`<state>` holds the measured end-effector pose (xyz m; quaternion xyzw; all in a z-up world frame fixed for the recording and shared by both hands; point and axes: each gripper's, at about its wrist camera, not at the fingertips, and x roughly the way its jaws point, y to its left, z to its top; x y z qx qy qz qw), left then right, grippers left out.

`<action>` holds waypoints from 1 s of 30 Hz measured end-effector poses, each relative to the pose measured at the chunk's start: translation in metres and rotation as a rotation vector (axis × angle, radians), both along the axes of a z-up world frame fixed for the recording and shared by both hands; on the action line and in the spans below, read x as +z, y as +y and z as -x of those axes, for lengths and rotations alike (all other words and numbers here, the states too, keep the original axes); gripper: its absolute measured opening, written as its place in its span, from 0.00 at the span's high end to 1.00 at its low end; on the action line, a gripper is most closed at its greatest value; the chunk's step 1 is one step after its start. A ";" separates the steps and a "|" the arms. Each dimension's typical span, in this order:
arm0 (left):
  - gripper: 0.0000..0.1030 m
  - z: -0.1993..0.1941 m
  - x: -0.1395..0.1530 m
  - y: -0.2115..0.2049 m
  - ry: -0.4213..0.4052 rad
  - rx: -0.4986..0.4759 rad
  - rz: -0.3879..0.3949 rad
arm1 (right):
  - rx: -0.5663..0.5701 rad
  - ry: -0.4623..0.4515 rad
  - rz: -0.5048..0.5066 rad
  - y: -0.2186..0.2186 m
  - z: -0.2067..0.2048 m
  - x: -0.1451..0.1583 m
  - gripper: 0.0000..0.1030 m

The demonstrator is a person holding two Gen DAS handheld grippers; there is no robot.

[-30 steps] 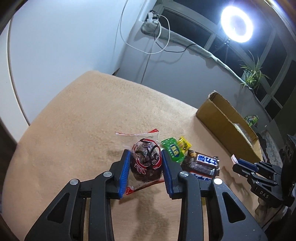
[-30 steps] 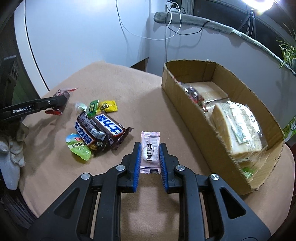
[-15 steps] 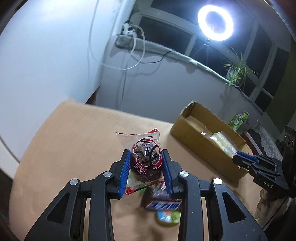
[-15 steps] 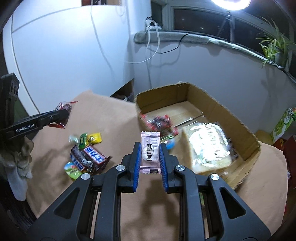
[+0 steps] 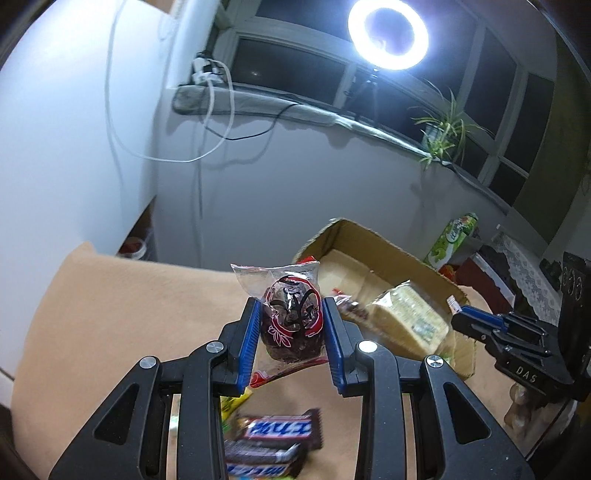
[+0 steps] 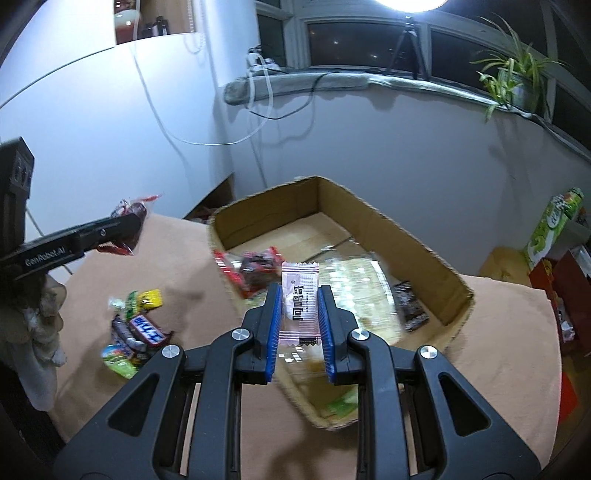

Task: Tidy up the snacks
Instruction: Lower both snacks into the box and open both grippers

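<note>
We've got the cardboard box (image 6: 373, 229) sitting on the desk (image 6: 177, 251), bread pack (image 6: 354, 280) inside it beside a wrapped snack (image 6: 255, 266). Left of the box, the chocolate bars (image 6: 142, 330) lie in a cluster on the desk. Our right gripper (image 6: 300, 314) holds a sachet (image 6: 299, 295) over the box; our left gripper (image 5: 290, 332) holds a wrapped plum (image 5: 291, 317) above the bars.

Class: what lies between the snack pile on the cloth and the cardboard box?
Only bare tan cloth separates the snack pile from the cardboard box, seen in the right wrist view.

Glowing ring light (image 5: 388, 33), potted plant (image 6: 515, 79) on windowsill, white cables (image 5: 218, 110), green carton (image 6: 552, 230)
</note>
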<state>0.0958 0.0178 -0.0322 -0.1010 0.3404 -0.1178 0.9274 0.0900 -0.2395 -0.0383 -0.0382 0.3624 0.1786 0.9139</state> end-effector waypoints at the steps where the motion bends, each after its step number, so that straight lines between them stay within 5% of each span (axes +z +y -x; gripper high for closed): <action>1: 0.69 -0.003 0.001 -0.005 -0.003 -0.005 0.000 | -0.009 0.007 -0.004 -0.004 -0.003 -0.001 0.80; 17: 0.69 -0.063 -0.010 -0.078 0.049 -0.077 -0.052 | -0.097 0.066 -0.041 -0.044 -0.029 -0.018 0.80; 30: 0.67 -0.074 -0.017 -0.102 0.078 -0.102 -0.081 | -0.103 0.067 -0.031 -0.046 -0.032 -0.022 0.80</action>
